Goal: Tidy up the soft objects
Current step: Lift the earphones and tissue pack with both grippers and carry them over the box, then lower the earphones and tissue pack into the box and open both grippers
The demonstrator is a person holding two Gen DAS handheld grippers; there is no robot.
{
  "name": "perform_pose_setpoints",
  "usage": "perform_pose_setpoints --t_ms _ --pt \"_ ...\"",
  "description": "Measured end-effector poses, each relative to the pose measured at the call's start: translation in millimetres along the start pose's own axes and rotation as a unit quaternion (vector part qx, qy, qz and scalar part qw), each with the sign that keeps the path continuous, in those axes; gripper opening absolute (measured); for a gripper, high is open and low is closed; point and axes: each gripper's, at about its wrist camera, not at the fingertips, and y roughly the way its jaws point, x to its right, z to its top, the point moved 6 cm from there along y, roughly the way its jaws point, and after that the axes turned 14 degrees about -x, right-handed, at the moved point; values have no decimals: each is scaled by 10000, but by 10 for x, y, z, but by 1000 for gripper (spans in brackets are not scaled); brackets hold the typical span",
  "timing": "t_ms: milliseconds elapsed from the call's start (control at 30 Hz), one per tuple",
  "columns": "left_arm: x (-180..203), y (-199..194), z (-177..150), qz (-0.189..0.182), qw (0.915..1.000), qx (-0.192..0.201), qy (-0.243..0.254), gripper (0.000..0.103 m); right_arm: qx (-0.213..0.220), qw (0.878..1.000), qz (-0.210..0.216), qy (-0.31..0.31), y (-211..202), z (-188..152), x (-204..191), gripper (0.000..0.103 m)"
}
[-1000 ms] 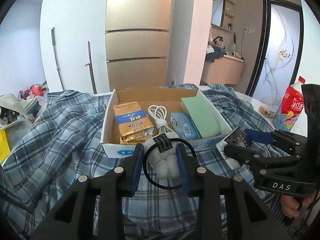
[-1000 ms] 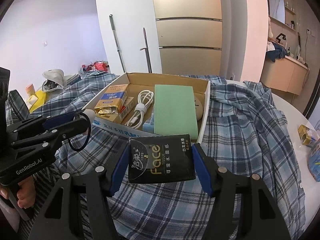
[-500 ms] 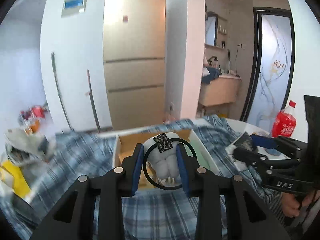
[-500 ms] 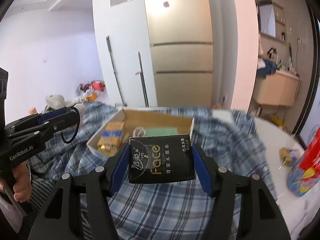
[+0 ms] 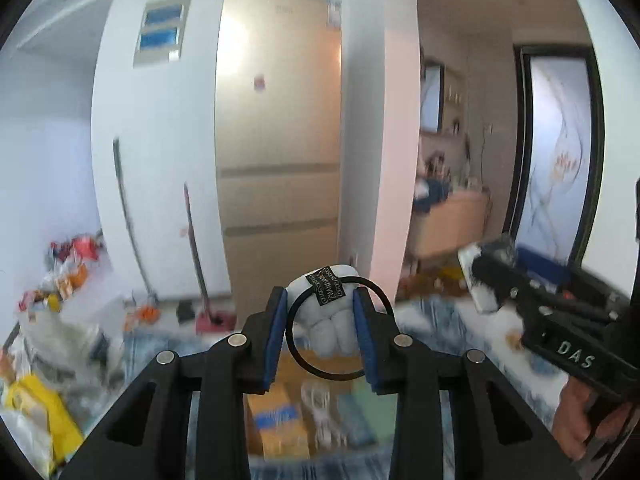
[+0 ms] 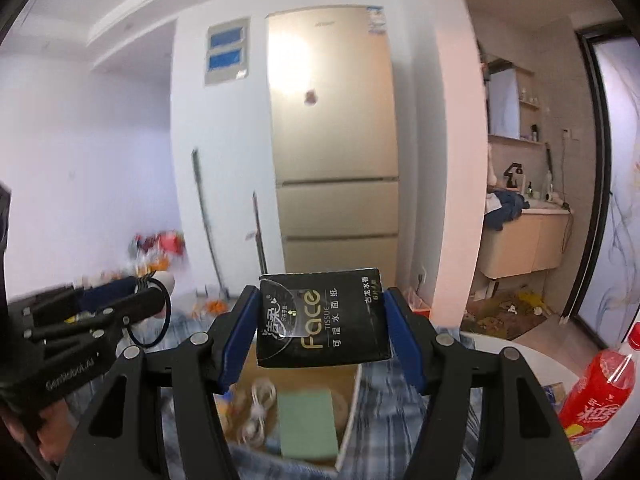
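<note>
Left hand-held gripper (image 5: 322, 334): blue pads clamped on white plush toy (image 5: 334, 330), black hair tie (image 5: 304, 358) looped around it. Cardboard box (image 5: 280, 420) below, blurred. Right hand-held gripper (image 5: 490, 280) at right edge, gripping pack, blurred.

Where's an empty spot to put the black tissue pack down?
Roomiest: the plaid cloth between the box's right wall and the red bottle. Inside the box, a bare cardboard strip shows at the far end, beyond the yellow pack. The middle is crowded: white cable and green pad lie side by side.
</note>
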Motion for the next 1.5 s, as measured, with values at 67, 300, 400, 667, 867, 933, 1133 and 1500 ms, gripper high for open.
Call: perform_pose_setpoints --t_ms 67,300,400,667,867,933,1133,1500 --pt "-80 29 169 208 9996 121 -125 35 -96 9995 -191 222 97 89 27 62" --pt "-233 416 314 245 9988 -335 -258 35 -360 9987 -43 351 520 287 -23 62" --pt "-307 682 216 121 9969 -702 -336 35 -532 9979 25 361 747 172 -35 62" --pt "-405 1438 -194 2 9806 -1937 -289 35 -1689 9855 155 21 1582 -382 -132 62" --pt "-505 1865 -510 -152 9644 -2594 -499 35 -2411 9700 292 94 1968 -701 -39 62" --pt "-529 1978 -585 -165 9598 -2748 -541 35 -2591 9651 375 116 2038 -767 -6 62" --pt "-588 2130 -706 -185 9543 -2919 -611 35 -2925 9548 489 205 2206 -901 -1 62" --pt "-557 2180 -742 -209 9553 -2879 -635 67 -2996 9524 541 181 2283 -963 -44 62"
